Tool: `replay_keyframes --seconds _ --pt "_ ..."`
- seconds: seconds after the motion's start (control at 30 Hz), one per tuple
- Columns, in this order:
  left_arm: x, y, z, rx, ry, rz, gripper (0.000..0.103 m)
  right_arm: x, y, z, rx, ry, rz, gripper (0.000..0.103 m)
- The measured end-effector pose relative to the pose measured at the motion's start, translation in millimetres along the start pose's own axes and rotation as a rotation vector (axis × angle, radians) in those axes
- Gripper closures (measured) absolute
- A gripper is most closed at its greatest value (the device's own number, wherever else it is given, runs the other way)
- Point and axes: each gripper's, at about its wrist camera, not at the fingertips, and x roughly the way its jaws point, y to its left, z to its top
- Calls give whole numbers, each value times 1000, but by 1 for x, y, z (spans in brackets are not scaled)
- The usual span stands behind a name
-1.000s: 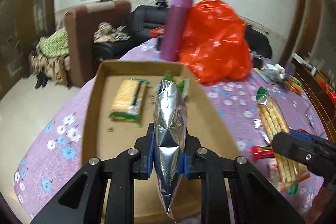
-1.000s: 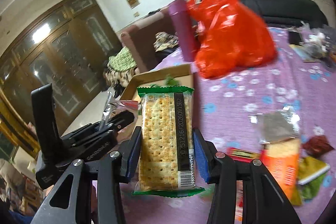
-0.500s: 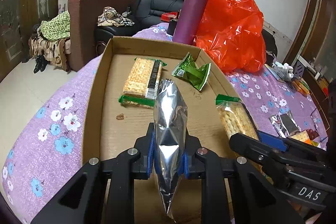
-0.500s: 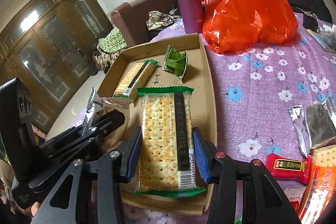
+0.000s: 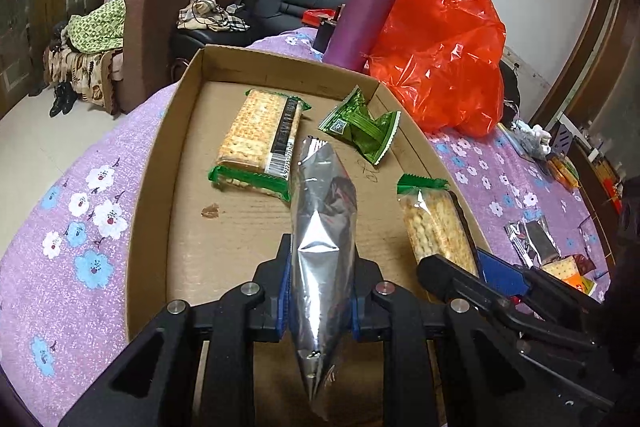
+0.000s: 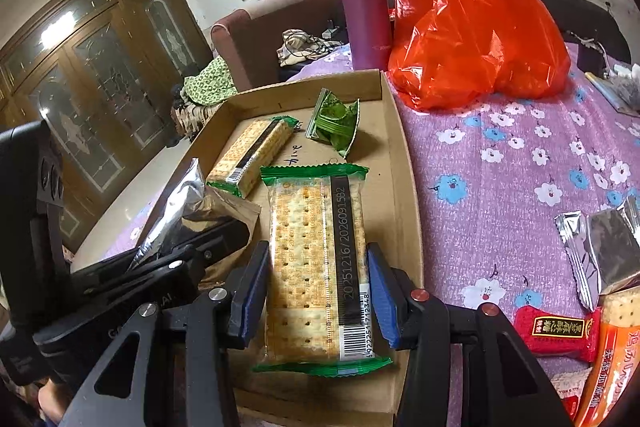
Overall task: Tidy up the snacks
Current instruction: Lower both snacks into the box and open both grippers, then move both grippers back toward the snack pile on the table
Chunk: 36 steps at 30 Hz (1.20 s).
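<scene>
Both jaws clamped, left gripper [image 5: 320, 291] on a foil packet [image 5: 323, 227], right gripper [image 6: 318, 291] on a cracker pack [image 6: 318, 263], risking collision over the crowded cardboard box [image 5: 160, 163]

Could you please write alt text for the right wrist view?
The right gripper holds a cracker pack over a cardboard box that already contains another cracker pack and a green wrapper. Beside it, the left gripper holds a silver pouch.
</scene>
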Motion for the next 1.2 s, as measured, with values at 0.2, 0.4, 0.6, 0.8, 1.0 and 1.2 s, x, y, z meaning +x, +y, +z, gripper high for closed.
replay_keyframes --seconds 0.2,0.4,0.6,0.8,1.0,1.2 --pt "-5 1 0 -8 -32 -2 73 -2 0 -2 -7 -5 -10 51" --pt "-17 2 1 -12 -108 5 46 -16 -2 0 1 -32 -18 49" --pt "-27 1 1 -2 -166 12 38 -47 -1 -5 16 -67 -47 49" --pt "-35 -1 0 7 -212 18 35 -95 -11 -23 53 -99 -91 48" --pt "-43 -5 -3 30 -251 33 30 -160 -29 -49 113 -172 -134 44" --pt "-47 -5 -5 26 -279 52 28 -213 -46 -68 139 -256 -193 38"
